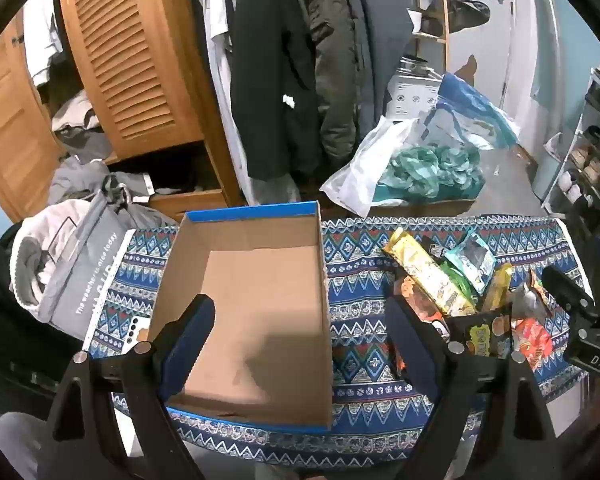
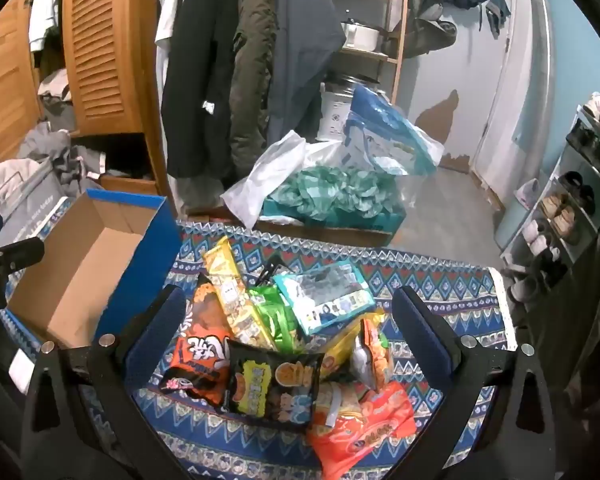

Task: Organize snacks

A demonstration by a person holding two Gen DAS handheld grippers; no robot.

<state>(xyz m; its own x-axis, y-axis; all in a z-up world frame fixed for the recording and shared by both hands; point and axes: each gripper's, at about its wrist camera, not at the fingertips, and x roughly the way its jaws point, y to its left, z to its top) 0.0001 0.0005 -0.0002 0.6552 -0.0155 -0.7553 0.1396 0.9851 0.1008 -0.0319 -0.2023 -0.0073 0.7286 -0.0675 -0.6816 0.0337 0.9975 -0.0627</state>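
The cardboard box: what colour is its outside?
Blue outside, plain brown inside; the cardboard box shows this best in the right wrist view.

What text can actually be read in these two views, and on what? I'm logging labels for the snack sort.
"The weather is nice today": grey bag, left of the cardboard box.
"DAS": black body of the right tongs, at the left view's right edge; the word may be cut off.
Snack packets: large printed characters and logos, too blurred to read.
White carton behind the table: print too small.
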